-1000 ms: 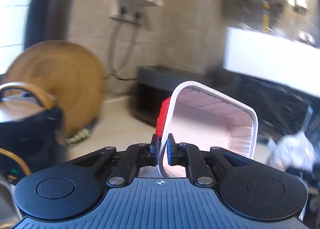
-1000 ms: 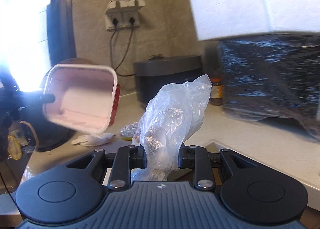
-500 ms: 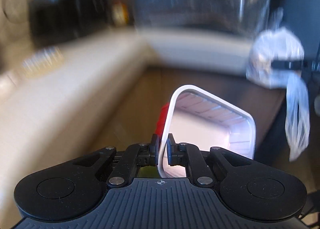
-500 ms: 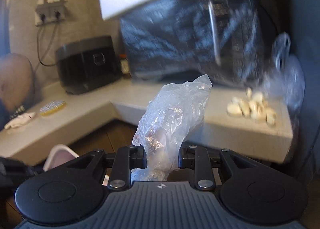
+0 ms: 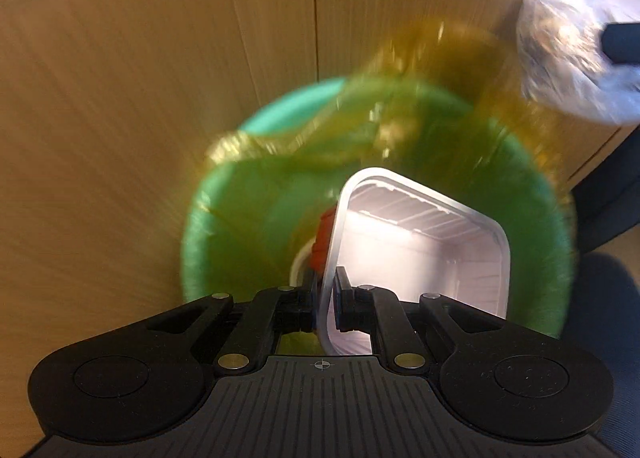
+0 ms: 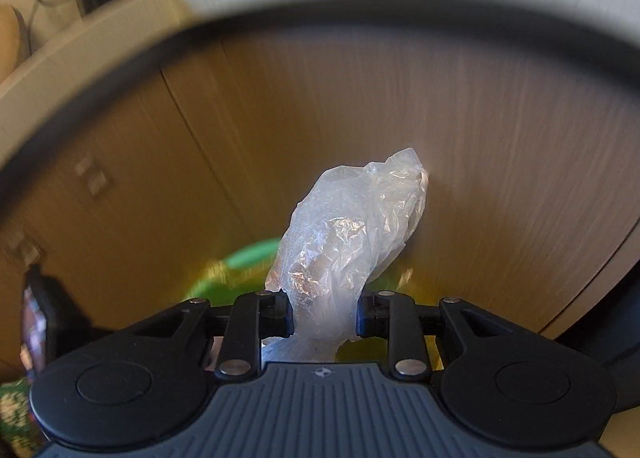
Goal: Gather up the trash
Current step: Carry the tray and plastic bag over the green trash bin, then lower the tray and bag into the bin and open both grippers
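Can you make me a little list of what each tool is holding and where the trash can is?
left tool: shut on the rim of the white plastic tray, which is empty inside
right tool: shut on the crumpled clear plastic bag
trash can: green, lined with a yellowish bag, on the floor by the wooden cabinet
tray position: above the open can, not yet dropped
bag position: off to the can's upper right in the left view
picture quality: the can is blurred
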Action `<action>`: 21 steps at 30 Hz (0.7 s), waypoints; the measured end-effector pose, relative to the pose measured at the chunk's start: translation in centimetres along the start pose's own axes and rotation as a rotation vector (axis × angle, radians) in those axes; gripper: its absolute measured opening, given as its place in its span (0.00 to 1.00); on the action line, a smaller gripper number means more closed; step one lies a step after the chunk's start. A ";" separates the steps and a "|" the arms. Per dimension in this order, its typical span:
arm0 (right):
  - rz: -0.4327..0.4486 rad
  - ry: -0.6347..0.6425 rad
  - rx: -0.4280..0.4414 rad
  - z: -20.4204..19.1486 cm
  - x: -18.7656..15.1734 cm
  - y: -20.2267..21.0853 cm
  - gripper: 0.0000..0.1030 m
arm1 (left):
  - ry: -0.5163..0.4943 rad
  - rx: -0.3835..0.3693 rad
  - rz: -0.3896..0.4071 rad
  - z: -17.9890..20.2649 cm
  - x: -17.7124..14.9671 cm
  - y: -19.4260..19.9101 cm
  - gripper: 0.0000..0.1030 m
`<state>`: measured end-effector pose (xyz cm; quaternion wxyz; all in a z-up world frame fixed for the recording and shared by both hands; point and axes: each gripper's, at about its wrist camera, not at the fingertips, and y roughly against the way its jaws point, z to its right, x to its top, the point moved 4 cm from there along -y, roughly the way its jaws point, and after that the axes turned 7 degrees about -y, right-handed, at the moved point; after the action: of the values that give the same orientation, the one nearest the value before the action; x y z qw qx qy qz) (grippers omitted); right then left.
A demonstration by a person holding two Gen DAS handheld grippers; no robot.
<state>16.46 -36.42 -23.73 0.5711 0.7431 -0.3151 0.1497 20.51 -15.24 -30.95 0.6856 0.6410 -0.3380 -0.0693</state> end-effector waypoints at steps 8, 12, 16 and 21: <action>-0.080 0.009 -0.006 0.0 -1.6 -2.3 0.25 | 0.078 -0.030 -0.108 1.4 -1.9 -7.3 0.12; -0.090 0.010 -0.017 -0.3 -1.7 -2.8 0.25 | 0.136 -0.112 -0.129 1.5 -2.6 -9.5 0.13; -0.113 0.024 -0.027 -1.0 -1.6 -3.8 0.25 | 0.202 -0.178 -0.122 0.7 -2.7 -10.5 0.16; -0.171 0.006 0.000 -1.0 -2.1 -4.6 0.25 | 0.261 -0.146 -0.058 -1.0 -2.2 -8.8 0.17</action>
<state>17.92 -34.14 -28.08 0.5828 0.7668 -0.2487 0.1025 22.37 -14.76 -39.85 0.7662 0.6025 -0.2215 -0.0293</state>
